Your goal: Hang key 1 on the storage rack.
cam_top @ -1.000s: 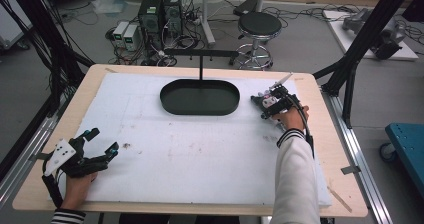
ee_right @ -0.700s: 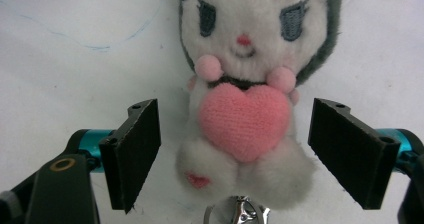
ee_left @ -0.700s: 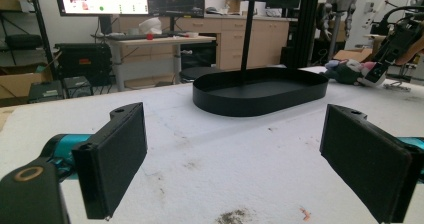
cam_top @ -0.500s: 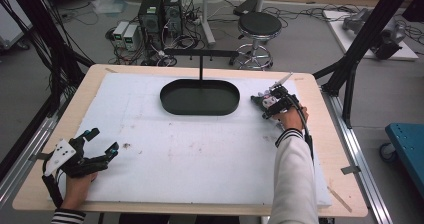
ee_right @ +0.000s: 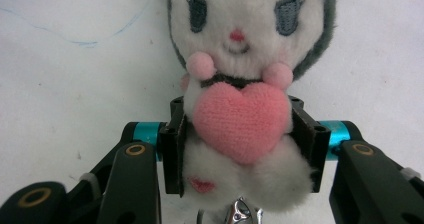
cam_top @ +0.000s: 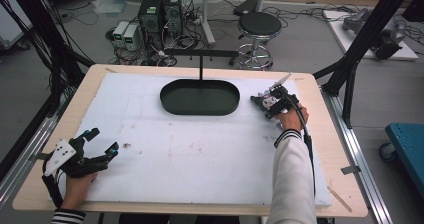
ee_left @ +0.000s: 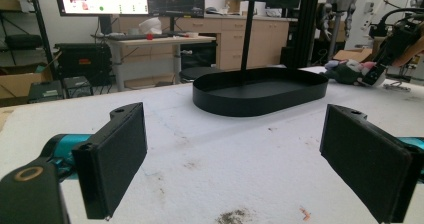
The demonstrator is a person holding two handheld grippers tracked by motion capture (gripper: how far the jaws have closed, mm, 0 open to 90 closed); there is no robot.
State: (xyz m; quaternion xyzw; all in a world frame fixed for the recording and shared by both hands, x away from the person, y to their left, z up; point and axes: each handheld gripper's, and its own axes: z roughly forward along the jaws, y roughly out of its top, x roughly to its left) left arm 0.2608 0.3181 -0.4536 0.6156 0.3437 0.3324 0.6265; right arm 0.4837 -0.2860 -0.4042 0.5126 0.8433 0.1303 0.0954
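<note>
A white and grey plush toy (ee_right: pixel 235 59) holding a pink heart lies on the white foam board, right of the black oval tray (cam_top: pixel 200 109). My right gripper (ee_right: pixel 242 134) has its two pads pressed into the sides of the toy's body; its jaws have just been closing with the toy between them. From above, that gripper (cam_top: pixel 272 103) and the toy (cam_top: pixel 260 100) sit beside the tray's right end. My left gripper (cam_top: pixel 103 139) rests at the near left of the board, open and with nothing in it (ee_left: pixel 235 149). It faces the tray (ee_left: pixel 260 104) and the far-off toy (ee_left: pixel 350 70).
A thin black pole (cam_top: pixel 201 66) with a crossbar rises behind the tray. The foam board (cam_top: pixel 200 159) covers most of the wooden table. A black frame leg (cam_top: pixel 350 74) stands off the far right corner.
Both hands stay where they were. The right gripper's jaws look a little narrower around the plush toy.
</note>
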